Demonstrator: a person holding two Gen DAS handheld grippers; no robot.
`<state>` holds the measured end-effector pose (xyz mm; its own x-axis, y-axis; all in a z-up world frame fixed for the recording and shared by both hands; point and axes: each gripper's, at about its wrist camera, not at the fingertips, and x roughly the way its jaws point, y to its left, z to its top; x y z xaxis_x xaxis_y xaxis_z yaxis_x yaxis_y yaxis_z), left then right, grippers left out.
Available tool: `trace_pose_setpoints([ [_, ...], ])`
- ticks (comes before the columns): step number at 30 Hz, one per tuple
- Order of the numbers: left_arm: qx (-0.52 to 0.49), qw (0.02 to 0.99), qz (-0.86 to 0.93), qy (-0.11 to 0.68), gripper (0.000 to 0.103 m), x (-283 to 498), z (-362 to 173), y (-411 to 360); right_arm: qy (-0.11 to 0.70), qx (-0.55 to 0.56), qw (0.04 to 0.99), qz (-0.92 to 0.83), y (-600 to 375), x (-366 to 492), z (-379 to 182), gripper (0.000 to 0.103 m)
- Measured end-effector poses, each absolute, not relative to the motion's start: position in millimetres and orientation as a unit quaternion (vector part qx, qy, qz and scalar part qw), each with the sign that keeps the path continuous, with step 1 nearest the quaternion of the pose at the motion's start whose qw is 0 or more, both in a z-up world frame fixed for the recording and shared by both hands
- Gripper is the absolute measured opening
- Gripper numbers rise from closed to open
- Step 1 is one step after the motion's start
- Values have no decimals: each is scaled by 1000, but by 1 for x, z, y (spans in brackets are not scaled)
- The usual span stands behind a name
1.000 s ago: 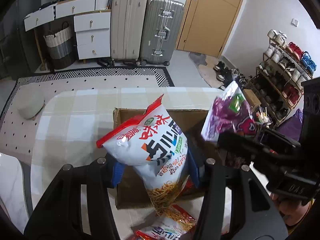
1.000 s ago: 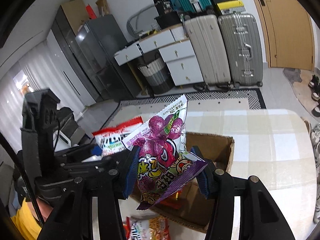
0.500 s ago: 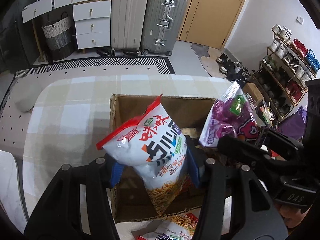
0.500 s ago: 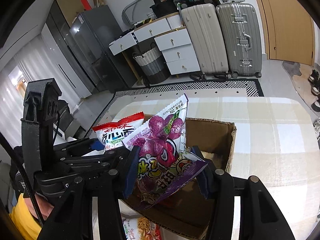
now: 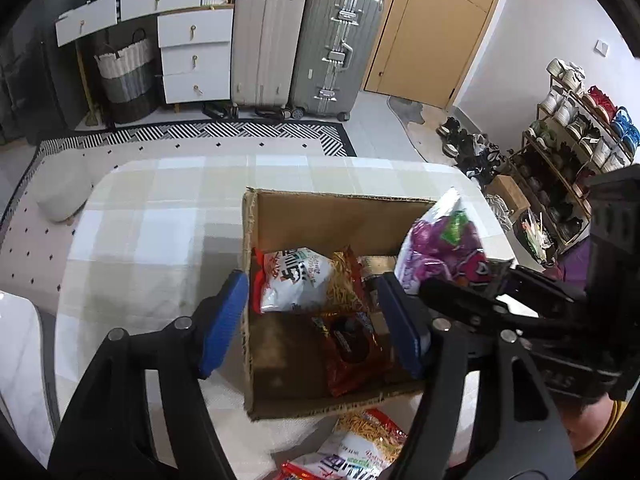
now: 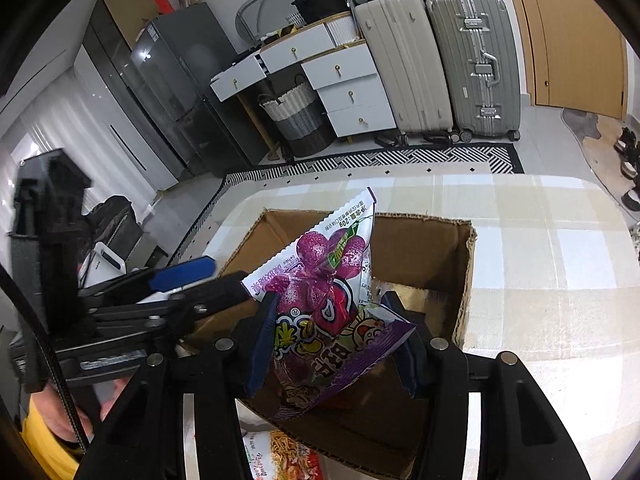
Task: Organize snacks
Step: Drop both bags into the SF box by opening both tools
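An open cardboard box (image 5: pixel 340 208) stands on the checked table. A white-and-red noodle snack bag (image 5: pixel 296 280) lies inside it beside a dark red pack (image 5: pixel 352 348). My left gripper (image 5: pixel 312 320) hovers over the box's near left corner. Its jaws are opening, and nothing is between the blue pads (image 5: pixel 224 320). My right gripper (image 6: pixel 334 344) is shut on a purple grape-candy bag (image 6: pixel 324 292), held upright over the box (image 6: pixel 464 280). The same purple bag (image 5: pixel 440 248) shows at the right in the left wrist view. My left gripper (image 6: pixel 204 280) shows at the box's left side.
Another noodle snack bag (image 5: pixel 360 452) lies on the table (image 5: pixel 160 240) in front of the box. Beyond the table are a patterned rug, two suitcases (image 5: pixel 304 40), white drawers and a shoe rack (image 5: pixel 576 128). A hand in a yellow sleeve (image 6: pixel 48 432) holds the left gripper.
The left gripper's jaws spread apart and the white-and-red bag dropped into the box. Both grippers sank closer to the box. The purple bag stays in the right gripper.
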<state>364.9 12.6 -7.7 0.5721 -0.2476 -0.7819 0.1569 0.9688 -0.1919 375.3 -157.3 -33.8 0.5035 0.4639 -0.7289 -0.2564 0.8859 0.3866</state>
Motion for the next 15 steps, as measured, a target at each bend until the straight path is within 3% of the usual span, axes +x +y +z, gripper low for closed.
trace_pose_setpoints([
  [15,-27,908,-98,407,80,272,48,20,403,98,886,208,-158,328,16,54],
])
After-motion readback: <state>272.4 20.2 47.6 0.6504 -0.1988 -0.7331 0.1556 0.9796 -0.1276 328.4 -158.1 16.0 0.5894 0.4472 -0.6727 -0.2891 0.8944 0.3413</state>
